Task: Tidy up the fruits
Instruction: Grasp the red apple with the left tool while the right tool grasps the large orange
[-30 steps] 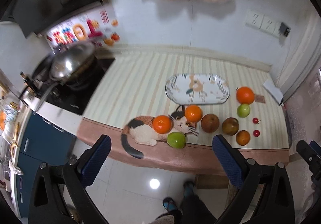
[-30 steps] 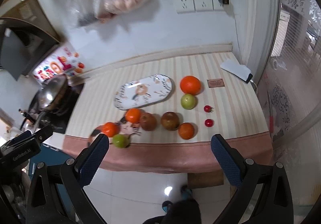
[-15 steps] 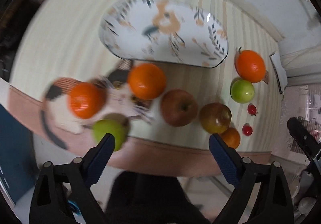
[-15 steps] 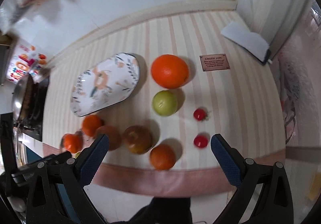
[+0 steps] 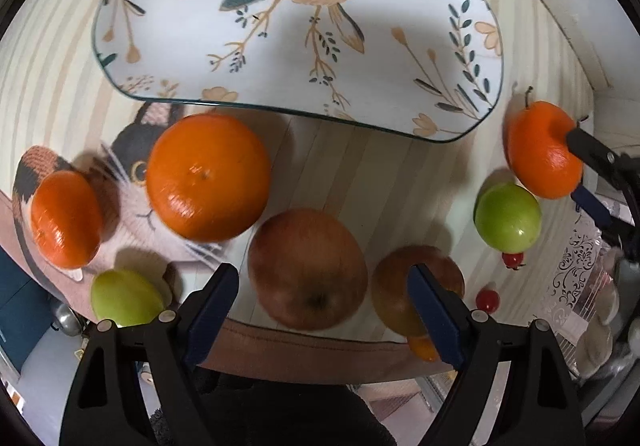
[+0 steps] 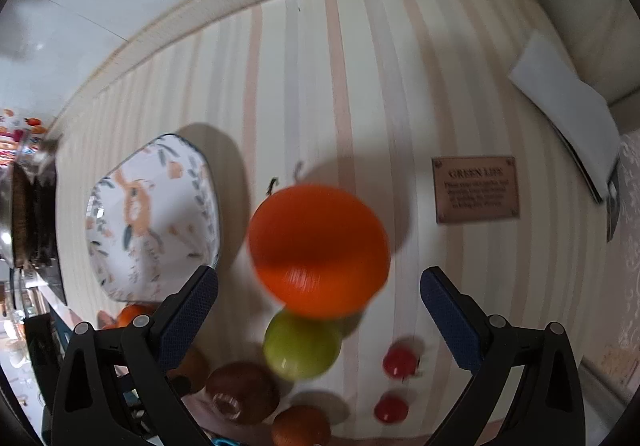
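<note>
Hovering over a striped tablecloth (image 6: pixel 360 66), I hold both grippers wide apart, gripping nothing. The landmark is a white oval plate (image 5: pixel 200 26) painted with a bird and leaves; nothing lies on it.

My left gripper (image 5: pixel 324 302) hangs over the fruit just in front of the plate. A reddish-brown apple (image 5: pixel 306 268) sits between its blue fingers (image 5: pixel 212 306), untouched. A second apple (image 5: pixel 396 286) lies beside it, partly hidden by my other finger. Touching the first apple, nearer the plate, is a large orange (image 5: pixel 208 176), resting on a cat picture (image 5: pixel 128 174) on the cloth. Further from the plate on that side lie a smaller orange (image 5: pixel 64 220) and a green fruit (image 5: pixel 126 298).

My right gripper (image 6: pixel 318 294) hangs beyond the plate's other end, its fingers straddling a blurred big orange (image 6: pixel 320 250) without touching it. Just in front sits a green apple (image 6: pixel 300 350), then two cherry tomatoes (image 6: pixel 398 362). A small brown label (image 6: pixel 476 188) is sewn on the cloth farther out.
</note>
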Tool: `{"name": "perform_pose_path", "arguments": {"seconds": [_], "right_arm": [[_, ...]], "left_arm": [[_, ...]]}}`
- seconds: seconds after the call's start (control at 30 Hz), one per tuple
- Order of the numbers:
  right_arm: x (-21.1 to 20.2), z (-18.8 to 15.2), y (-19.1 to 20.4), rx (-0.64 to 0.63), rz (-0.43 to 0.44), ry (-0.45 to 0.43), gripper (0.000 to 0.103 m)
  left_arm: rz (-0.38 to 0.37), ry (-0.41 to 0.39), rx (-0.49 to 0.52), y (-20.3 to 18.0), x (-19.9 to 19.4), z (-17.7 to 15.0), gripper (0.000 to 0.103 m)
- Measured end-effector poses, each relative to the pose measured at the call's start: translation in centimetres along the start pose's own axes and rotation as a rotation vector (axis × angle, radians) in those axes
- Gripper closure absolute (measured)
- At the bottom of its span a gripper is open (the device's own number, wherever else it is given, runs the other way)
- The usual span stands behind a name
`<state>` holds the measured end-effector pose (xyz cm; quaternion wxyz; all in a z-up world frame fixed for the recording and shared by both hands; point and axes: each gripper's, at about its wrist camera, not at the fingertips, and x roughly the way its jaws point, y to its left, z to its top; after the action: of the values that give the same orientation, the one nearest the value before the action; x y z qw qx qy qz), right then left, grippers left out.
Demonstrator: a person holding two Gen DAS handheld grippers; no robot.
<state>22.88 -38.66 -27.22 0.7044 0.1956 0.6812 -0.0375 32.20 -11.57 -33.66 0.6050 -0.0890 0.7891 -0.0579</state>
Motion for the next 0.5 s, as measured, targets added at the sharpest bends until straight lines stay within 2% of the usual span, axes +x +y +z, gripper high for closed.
{"name": "perform_pose_path", "arguments": {"seconds": [0.27,0.37,0.5], "right_arm": [[2.8,0.9,0.3,-0.009,-0.001,0.073,0.002],[3.5,0.8,0.4,-0.014,-0.013,0.09,0.005],[4.2,0.5,0.7,-0.021,-0.011,0.103,0.012]], "left_arm": [[0.008,0.019,0.005,-0.1,1.4,-0.7,0.017],[0.024,0.01,0.014,0.0,1.3,-1.6,0.022],[0.072,-0.013,0.025,0.4,1.6,-1.7,0.04]]}}
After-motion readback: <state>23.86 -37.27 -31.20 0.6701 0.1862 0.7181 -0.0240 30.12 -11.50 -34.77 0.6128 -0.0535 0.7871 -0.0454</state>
